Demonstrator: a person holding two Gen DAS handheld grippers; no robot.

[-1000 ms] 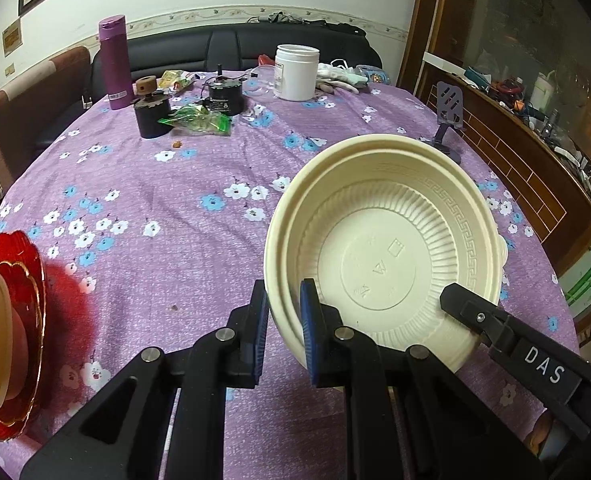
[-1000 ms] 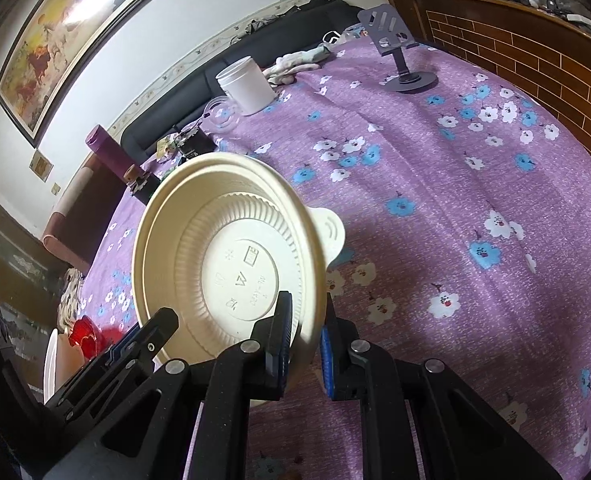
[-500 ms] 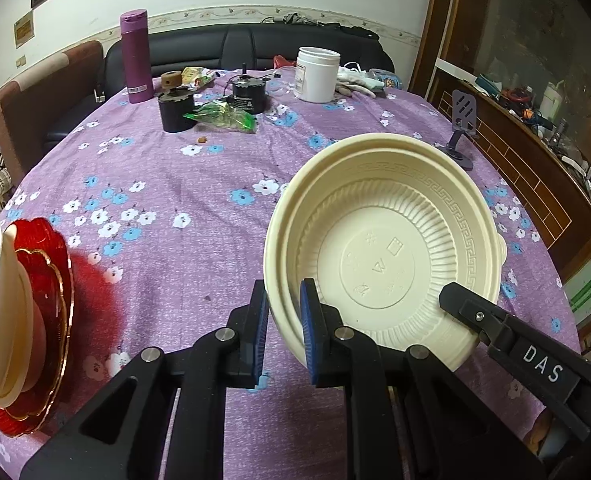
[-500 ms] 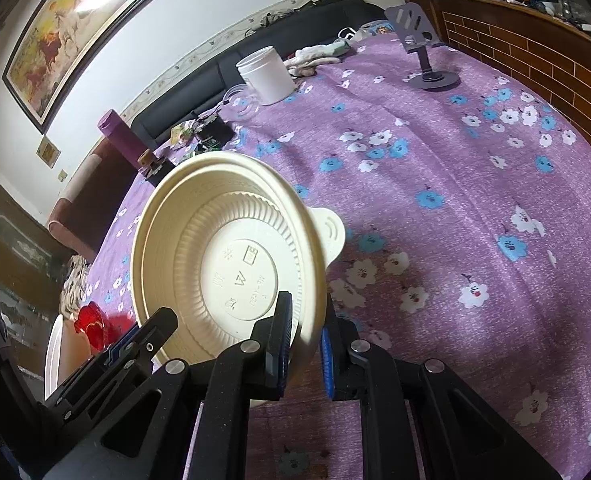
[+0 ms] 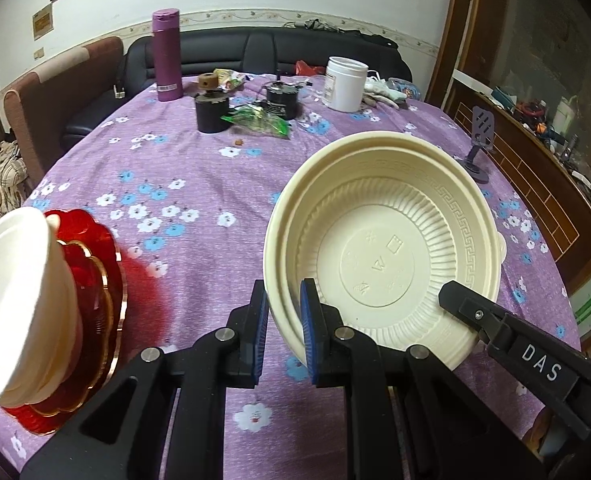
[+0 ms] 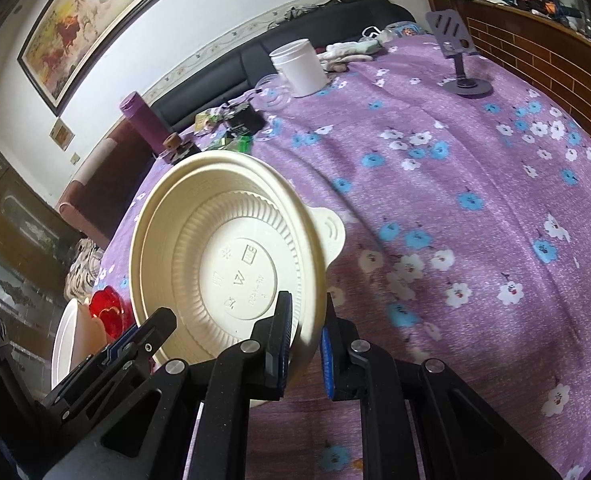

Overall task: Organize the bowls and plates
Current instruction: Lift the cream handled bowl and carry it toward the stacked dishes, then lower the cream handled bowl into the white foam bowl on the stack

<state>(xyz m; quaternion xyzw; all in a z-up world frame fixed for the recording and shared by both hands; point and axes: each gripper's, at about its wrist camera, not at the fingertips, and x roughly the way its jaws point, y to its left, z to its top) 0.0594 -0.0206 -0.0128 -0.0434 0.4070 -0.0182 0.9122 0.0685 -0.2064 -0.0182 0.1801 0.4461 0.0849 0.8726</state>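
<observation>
The round table under a purple flowered cloth point(image 5: 183, 184) is crossed: the red glass plates stacked with white bowls point(image 5: 47, 312) at its left edge are now nearer than before. The cream ribbed plastic bowl point(image 5: 379, 256) is held aloft, its rim pinched by left gripper point(image 5: 282, 336) and right gripper point(image 6: 304, 344); stacking seems imminent.

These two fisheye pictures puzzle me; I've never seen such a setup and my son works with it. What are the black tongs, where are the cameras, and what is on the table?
The black tongs are hand-held grippers, one in each of a person's hands, and each carries a camera looking along its fingers. The left gripper and right gripper both pinch the rim of one cream bowl, held tilted above the purple flowered table. At the left stands a stack of pale bowls on red plates. Farther back are a purple flask and a white jar.
</observation>
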